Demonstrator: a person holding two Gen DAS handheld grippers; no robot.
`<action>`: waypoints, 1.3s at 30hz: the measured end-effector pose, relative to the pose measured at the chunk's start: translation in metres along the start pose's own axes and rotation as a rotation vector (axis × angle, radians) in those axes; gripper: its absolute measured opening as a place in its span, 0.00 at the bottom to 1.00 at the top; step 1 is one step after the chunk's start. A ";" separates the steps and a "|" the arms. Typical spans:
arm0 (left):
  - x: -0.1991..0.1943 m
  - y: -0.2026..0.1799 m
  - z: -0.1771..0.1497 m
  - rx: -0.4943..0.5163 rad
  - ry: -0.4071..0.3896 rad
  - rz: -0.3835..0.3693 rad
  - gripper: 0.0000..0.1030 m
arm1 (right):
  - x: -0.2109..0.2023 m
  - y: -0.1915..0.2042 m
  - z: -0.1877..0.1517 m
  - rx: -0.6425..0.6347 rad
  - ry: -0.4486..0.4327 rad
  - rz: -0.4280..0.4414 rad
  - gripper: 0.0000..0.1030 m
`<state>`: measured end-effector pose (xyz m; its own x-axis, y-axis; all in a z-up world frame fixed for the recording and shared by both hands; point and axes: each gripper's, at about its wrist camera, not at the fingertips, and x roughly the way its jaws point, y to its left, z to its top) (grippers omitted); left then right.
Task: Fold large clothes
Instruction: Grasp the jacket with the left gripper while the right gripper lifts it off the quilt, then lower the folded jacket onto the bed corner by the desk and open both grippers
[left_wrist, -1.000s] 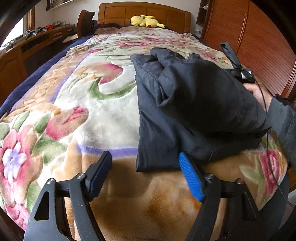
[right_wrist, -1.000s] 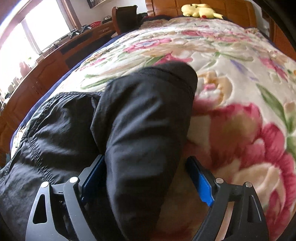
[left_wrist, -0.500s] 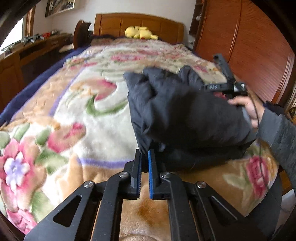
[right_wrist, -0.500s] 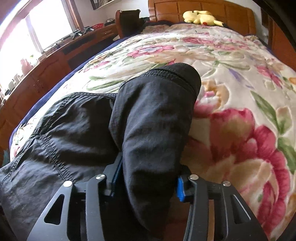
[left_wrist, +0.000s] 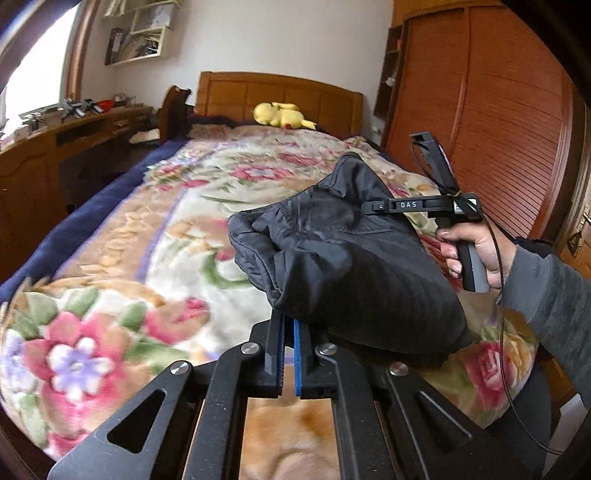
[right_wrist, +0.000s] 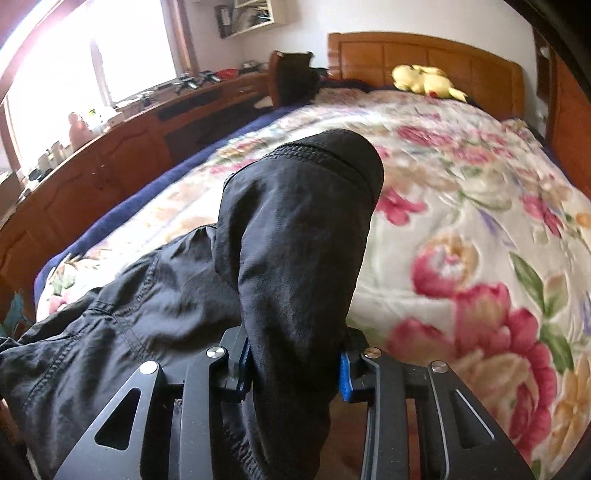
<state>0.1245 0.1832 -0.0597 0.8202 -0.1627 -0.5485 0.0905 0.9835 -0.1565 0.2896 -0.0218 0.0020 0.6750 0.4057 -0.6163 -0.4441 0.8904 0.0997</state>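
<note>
A black padded jacket (left_wrist: 351, 266) lies folded on the floral blanket (left_wrist: 147, 258), its near end raised off the bed. My left gripper (left_wrist: 289, 325) is shut, pinching the jacket's near left edge at its tips. In the right wrist view a thick rolled fold of the jacket (right_wrist: 295, 221) runs between the blue pads (right_wrist: 344, 373) of my right gripper (right_wrist: 293, 354); its jaws are closing and press on the fold from both sides. A hand (left_wrist: 476, 251) holds the right gripper (left_wrist: 369, 208) at the jacket's far right side.
A yellow plush toy (left_wrist: 280, 114) rests by the wooden headboard (left_wrist: 277, 92). A wooden wardrobe (left_wrist: 498, 129) stands right of the bed. A cluttered desk (left_wrist: 55, 155) and a chair (left_wrist: 173, 107) stand on the left. Floral blanket (right_wrist: 461, 221) stretches beyond the jacket.
Both grippers went from open to closed on the jacket, the left on its near edge, the right around the rolled fold. Both then rose, lifting the jacket's near end off the blanket.
</note>
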 end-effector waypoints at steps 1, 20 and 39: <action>-0.006 0.010 0.001 -0.007 -0.011 0.013 0.04 | 0.001 0.010 0.004 -0.010 -0.004 0.011 0.35; -0.104 0.236 0.003 -0.134 -0.074 0.478 0.02 | 0.090 0.269 0.082 -0.259 -0.020 0.208 0.35; -0.104 0.268 -0.015 -0.224 -0.059 0.543 0.06 | 0.089 0.290 0.032 -0.375 0.036 0.218 0.58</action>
<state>0.0549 0.4623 -0.0568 0.7465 0.3701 -0.5529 -0.4672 0.8832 -0.0396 0.2402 0.2789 0.0012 0.5237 0.5624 -0.6399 -0.7617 0.6455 -0.0561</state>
